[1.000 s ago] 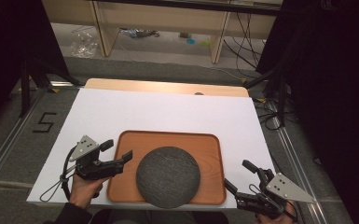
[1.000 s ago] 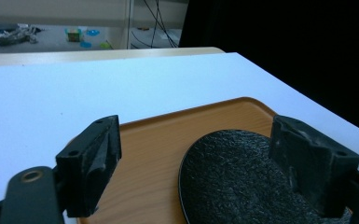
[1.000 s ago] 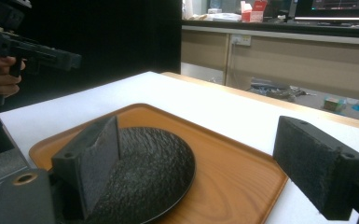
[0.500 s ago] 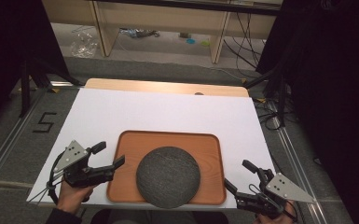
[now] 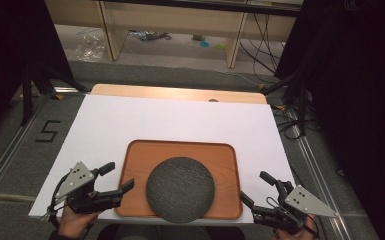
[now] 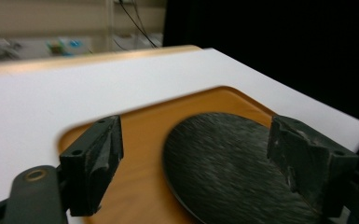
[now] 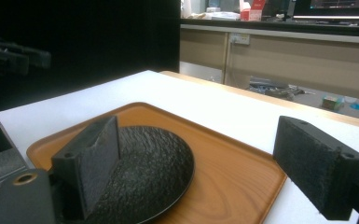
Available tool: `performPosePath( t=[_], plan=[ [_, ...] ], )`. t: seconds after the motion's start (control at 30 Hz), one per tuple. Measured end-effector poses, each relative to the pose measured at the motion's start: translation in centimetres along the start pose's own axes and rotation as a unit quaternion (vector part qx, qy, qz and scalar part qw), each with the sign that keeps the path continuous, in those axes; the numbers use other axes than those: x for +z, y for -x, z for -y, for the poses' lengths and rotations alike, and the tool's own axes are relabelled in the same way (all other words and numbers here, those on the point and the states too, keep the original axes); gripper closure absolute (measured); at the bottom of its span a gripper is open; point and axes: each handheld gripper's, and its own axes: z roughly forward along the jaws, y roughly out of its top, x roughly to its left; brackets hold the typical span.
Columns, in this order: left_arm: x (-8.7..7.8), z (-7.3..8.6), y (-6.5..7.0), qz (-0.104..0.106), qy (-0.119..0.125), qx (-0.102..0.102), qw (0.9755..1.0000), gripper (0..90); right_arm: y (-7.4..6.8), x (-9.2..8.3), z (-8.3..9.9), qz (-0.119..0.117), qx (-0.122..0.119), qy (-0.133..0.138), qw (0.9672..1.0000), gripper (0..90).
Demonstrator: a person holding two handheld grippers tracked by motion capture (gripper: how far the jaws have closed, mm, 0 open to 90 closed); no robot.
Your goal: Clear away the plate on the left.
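Wooden tray [image 5: 230,159] bearing dark plate [image 5: 180,189]: with both open grippers, left [image 5: 116,179] and right [image 5: 252,187], close squarely on opposite rims, lift level.

White table top [image 5: 180,120] with a wooden edge [image 5: 180,93] at the far side. Grey carpet floor [image 5: 10,150], taped "5" mark [image 5: 48,131] at left. Wooden shelf unit [image 5: 175,25] beyond, cables [image 5: 267,35] and plastic bag [image 5: 92,47] underneath. Black curtains [image 5: 355,100] either side. Dim light.
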Motion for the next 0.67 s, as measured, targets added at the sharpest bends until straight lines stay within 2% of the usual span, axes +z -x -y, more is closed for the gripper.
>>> performPosePath(
  t=[0.03,0.07,0.1,0.13,0.17,0.3,0.47,0.5,0.6,0.67],
  plan=[
    [0.24,0.10,0.33,-0.002,-0.008,0.005,1.0000,17.6,0.01,0.00,0.00,-0.001,-0.001,-0.002,1.0000,15.9],
    [0.32,0.07,0.47,-0.003,-0.008,0.013,0.9999,17.6,-0.18,-0.14,0.01,0.002,0.012,-0.010,0.9999,15.9],
    [0.33,-0.03,0.59,-0.006,-0.007,0.019,0.9998,17.6,-0.20,-0.16,0.02,0.002,0.013,-0.012,0.9998,15.9],
    [0.23,-0.11,0.65,-0.007,-0.003,0.018,0.9998,17.6,-0.09,-0.10,0.01,0.000,0.004,-0.007,1.0000,15.9],
    [0.07,-0.17,0.59,-0.005,0.004,0.017,0.9998,17.6,-0.17,-0.15,0.01,0.001,0.011,-0.011,0.9999,15.9],
    [-0.27,-0.36,0.29,-0.017,0.013,0.008,0.9997,18.0,-0.18,-0.06,0.08,0.008,0.013,-0.004,0.9999,15.9],
    [-0.15,-0.32,0.13,-0.017,0.008,0.003,0.9998,17.9,-0.16,-0.02,0.09,0.006,0.015,-0.004,0.9999,15.9],
    [-0.13,-0.32,0.17,-0.017,0.008,0.004,0.9998,17.9,-0.14,-0.09,0.06,0.004,0.015,-0.012,0.9998,15.9],
    [-0.07,-0.35,0.28,-0.019,0.006,0.013,0.9997,17.8,-0.14,-0.06,0.09,0.008,0.013,-0.003,0.9999,15.9],
    [-0.05,-0.38,0.23,-0.020,0.005,0.012,0.9997,17.8,-0.11,-0.07,0.08,0.003,0.016,-0.008,0.9998,15.9]
  ],
)
